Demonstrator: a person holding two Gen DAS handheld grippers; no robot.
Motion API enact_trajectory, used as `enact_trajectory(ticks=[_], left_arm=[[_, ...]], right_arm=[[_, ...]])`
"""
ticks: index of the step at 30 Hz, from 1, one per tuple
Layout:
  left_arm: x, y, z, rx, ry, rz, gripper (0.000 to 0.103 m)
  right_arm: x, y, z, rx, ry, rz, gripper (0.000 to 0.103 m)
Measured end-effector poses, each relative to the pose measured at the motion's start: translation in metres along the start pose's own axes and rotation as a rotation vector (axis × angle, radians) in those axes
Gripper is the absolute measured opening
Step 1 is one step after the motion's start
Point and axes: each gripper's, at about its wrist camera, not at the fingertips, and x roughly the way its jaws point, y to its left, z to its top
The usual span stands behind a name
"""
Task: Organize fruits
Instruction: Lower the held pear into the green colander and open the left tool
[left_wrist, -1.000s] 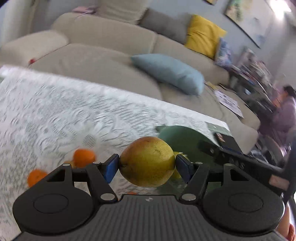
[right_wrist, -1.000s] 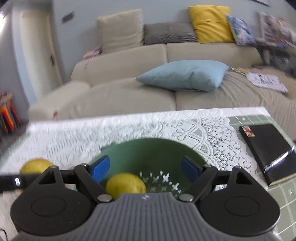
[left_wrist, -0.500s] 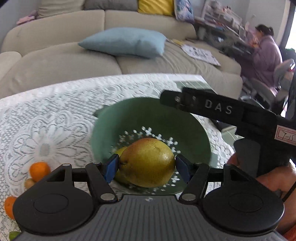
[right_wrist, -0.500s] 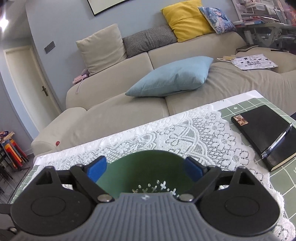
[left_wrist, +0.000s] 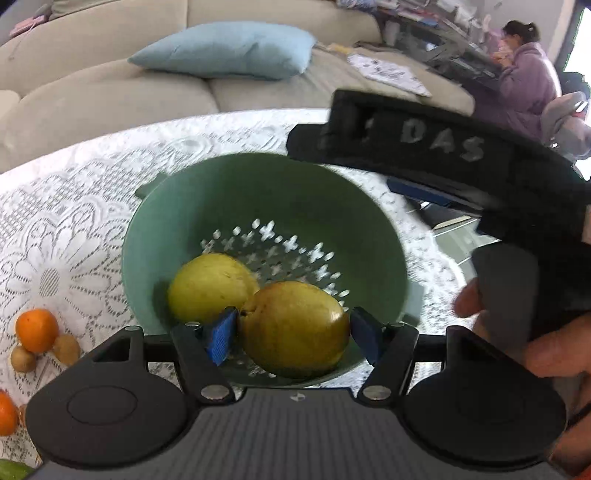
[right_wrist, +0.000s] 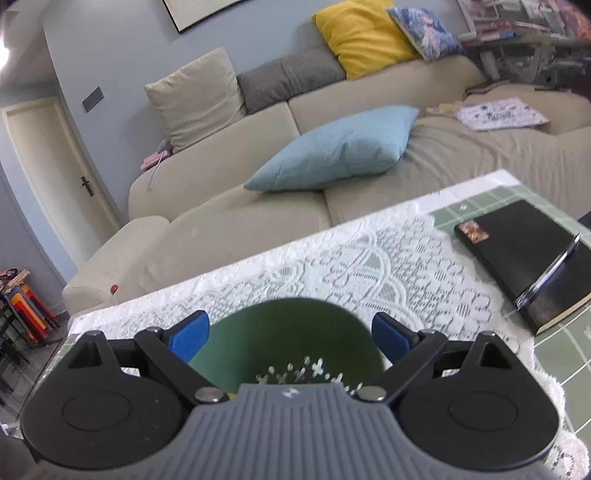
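left wrist view steeply down, close over green colander (left_wrist: 258, 206), right wrist view shallower, sharing it

Left gripper (left_wrist: 293, 334): black linkage arms, silver pivot screws, blue pads, ribbed grey body. Right gripper (right_wrist: 290, 338): identical build, white "DAS" lettering on side.

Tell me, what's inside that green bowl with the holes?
One yellow-green pear lies inside the green bowl. A second pear, gripped in the left gripper, hangs over its near side and hides the bottom there, so anything under it can't be seen.
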Motion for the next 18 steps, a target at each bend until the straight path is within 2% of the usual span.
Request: enact_trajectory(ticks=[10,14,18], left_arm=[[0.002,0.001,-0.001,0.01,-0.01,0.014,0.076],[-0.002,0.004,0.0,-0.011,-0.027,-0.031,0.077],[-0.007,0.006,-0.001,-0.016,-0.033,-0.017,0.077]], right_arm=[[-0.001,0.002,-0.001,-0.014,0.0,-0.006,0.092],[-0.003,0.003,0.0,-0.017,-0.004,-0.011,0.092],[-0.005,0.005,-0.001,-0.024,-0.015,-0.011,0.092]])
